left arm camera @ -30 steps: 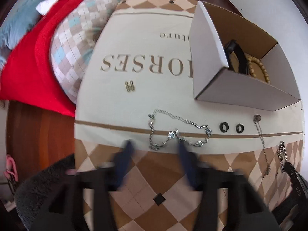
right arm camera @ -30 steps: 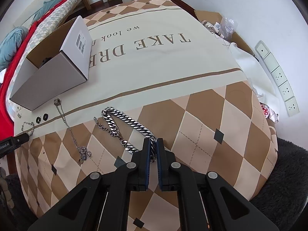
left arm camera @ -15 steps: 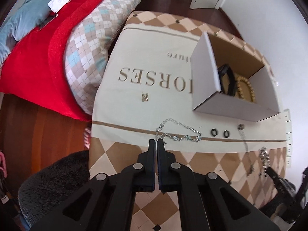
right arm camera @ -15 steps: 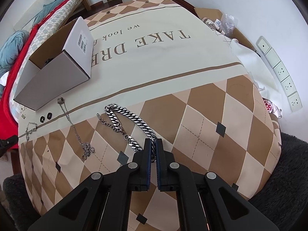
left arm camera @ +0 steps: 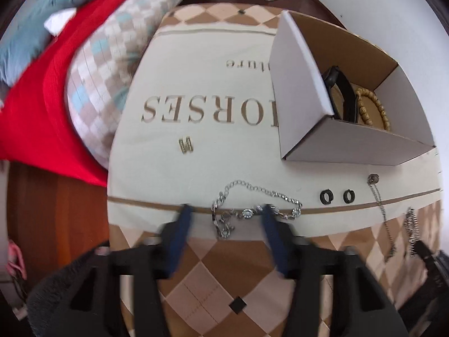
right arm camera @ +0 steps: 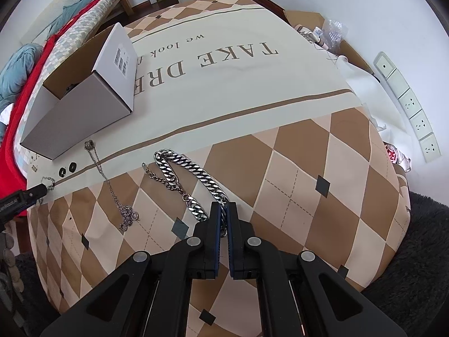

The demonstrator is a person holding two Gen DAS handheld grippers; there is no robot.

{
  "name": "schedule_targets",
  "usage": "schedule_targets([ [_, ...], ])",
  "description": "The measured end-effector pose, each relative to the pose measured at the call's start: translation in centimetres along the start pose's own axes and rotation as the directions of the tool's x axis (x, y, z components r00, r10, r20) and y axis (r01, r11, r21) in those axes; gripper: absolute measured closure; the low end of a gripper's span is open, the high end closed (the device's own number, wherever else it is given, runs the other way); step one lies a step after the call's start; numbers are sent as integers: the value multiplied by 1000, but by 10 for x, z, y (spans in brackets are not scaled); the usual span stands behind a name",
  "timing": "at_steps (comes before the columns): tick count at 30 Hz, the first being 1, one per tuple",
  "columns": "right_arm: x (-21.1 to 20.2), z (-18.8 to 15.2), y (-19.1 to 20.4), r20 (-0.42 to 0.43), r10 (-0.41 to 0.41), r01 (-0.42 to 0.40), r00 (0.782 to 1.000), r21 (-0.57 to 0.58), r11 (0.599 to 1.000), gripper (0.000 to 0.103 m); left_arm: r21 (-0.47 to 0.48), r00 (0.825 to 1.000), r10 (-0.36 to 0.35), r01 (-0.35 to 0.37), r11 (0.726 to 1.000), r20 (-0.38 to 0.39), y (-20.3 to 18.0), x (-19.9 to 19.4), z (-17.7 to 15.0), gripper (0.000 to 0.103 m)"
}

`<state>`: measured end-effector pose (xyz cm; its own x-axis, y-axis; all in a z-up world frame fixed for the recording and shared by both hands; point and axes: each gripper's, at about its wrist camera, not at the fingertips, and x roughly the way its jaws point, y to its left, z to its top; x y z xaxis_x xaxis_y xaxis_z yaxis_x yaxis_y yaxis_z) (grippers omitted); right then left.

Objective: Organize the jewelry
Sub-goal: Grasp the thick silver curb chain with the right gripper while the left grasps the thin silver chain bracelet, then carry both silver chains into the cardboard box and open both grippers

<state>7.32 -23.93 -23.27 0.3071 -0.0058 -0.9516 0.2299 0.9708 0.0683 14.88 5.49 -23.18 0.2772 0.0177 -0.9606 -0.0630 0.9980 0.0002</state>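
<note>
My left gripper is open, its blue fingers either side of a thin silver chain bracelet lying on the tablecloth. My right gripper is shut on the near end of a thick silver curb chain that trails across the cloth. An open cardboard box, also in the right wrist view, holds a black band and a wooden bead bracelet. Two black rings, a thin chain necklace and a gold M charm lie loose.
The thin necklace lies left of the thick chain. A bed with a red blanket stands left of the table. A dark fuzzy seat is at the table's near edge. Wall sockets and a bag clutter are at the right.
My left gripper has opened from shut and dropped close to the table, straddling the thin silver bracelet. My right gripper stays shut on the thick chain, nearly still.
</note>
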Motion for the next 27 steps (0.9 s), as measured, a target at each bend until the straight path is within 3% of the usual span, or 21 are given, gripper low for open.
schedule_targets([
  [1, 0, 0, 0, 0, -1, 1, 1000, -1, 1000, 99, 6, 1000, -1, 1, 1000, 8, -2, -1, 1, 94],
  [2, 0, 0, 0, 0, -1, 1, 1000, -2, 1000, 99, 2, 1000, -18, 18, 1000, 6, -3, -1, 1, 97],
  [8, -5, 0, 1, 4, 17, -17, 1000, -3, 1000, 99, -6, 999, -50, 50, 999, -8, 3, -5, -2, 99],
  [16, -34, 8, 13, 65, 69, -67, 995, -40, 997, 99, -12, 998, -57, 58, 998, 30, 5, -31, -17, 103],
  [23, -55, 14, 20, 96, 110, -106, 989, -45, 993, 99, 9, 990, -115, 115, 993, 81, 3, -59, -14, 102],
  [26, -57, 15, 21, 94, 114, -110, 989, -45, 993, 99, 76, 989, -129, 124, 989, 69, -4, -51, -10, 95],
  [27, -56, 15, 21, 92, 113, -109, 989, -44, 993, 99, 106, 991, -119, 113, 988, 54, -7, -44, -8, 87],
])
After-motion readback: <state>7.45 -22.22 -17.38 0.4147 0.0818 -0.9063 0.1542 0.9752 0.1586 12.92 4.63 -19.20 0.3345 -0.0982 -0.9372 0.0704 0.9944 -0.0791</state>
